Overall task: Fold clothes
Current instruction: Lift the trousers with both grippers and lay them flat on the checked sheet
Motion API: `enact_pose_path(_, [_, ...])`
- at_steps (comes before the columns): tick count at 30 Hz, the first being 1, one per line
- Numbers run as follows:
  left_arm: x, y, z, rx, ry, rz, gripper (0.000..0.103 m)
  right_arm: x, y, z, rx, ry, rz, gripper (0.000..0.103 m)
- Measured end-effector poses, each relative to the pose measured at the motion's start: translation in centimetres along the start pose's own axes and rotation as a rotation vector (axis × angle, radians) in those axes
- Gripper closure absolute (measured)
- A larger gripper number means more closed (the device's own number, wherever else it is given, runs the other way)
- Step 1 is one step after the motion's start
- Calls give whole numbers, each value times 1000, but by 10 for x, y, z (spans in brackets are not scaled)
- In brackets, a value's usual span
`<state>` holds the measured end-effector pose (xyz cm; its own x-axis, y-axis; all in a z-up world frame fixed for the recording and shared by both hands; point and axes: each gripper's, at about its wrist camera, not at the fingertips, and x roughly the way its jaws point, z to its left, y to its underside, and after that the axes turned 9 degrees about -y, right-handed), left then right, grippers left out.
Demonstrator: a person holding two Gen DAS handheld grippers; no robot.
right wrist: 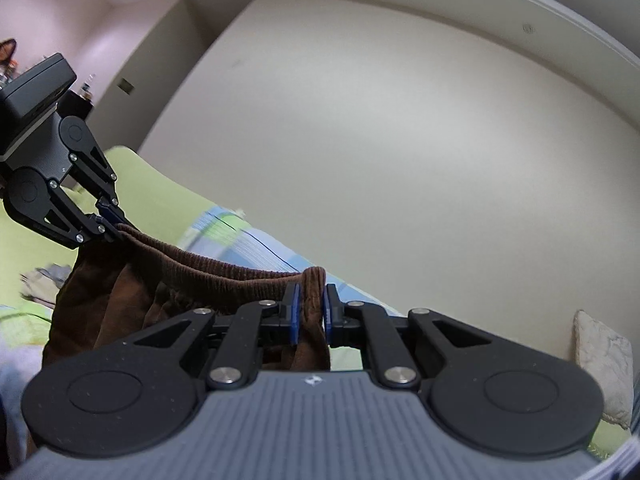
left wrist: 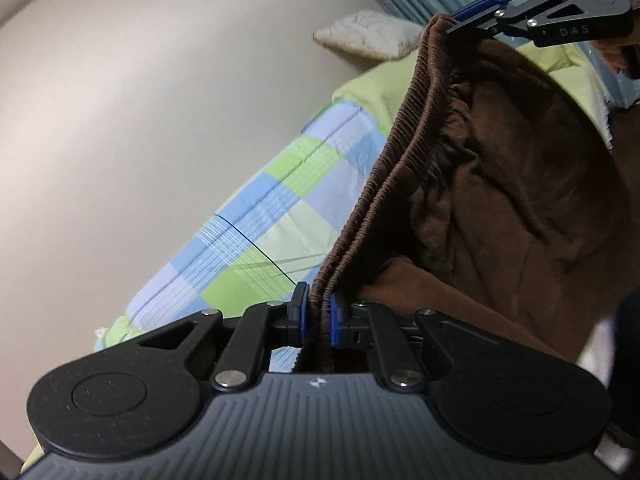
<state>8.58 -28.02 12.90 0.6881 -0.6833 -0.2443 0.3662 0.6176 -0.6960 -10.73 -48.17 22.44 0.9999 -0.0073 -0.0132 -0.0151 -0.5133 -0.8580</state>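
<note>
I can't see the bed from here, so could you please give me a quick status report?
Left tool and right tool both shut on brown trousers' waistband, one end each. Trousers hanging above checked bedspread. Nothing in the way.

I see soft matt brown cloth trousers (left wrist: 500, 184) with a ribbed elastic waistband (left wrist: 384, 184), a smooth checked cotton bedsheet (left wrist: 256, 224), and matt black plastic gripper linkages.

Brown trousers (left wrist: 500, 184) with a ribbed elastic waistband (left wrist: 384, 184), suspended above a green-and-blue checked bedsheet (left wrist: 256, 216); waistband stretched nearly taut between its 2 pinched ends, fabric hanging crumpled below.
</note>
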Motion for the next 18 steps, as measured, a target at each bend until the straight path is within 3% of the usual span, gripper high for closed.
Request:
enact_pose_path(2, [57, 4, -7, -10, 27, 49, 91, 41, 18, -16, -14, 4, 42, 95])
enact_pose_path(5, [158, 24, -18, -19, 53, 147, 90, 128, 74, -38, 21, -19, 142, 94])
enact_pose_path(9, [299, 66, -72, -9, 83, 284, 87, 240, 176, -53, 140, -79, 285, 94])
enact_pose_path(13, [375, 104, -110, -5, 120, 341, 79, 314, 270, -52, 209, -95, 411, 94])
enact_pose_path(15, [407, 108, -123, -5, 121, 366, 61, 328, 309, -52, 249, -87, 466, 91])
enact_pose_path(18, [409, 129, -123, -53, 83, 405, 55, 353, 342, -56, 296, -82, 546, 88])
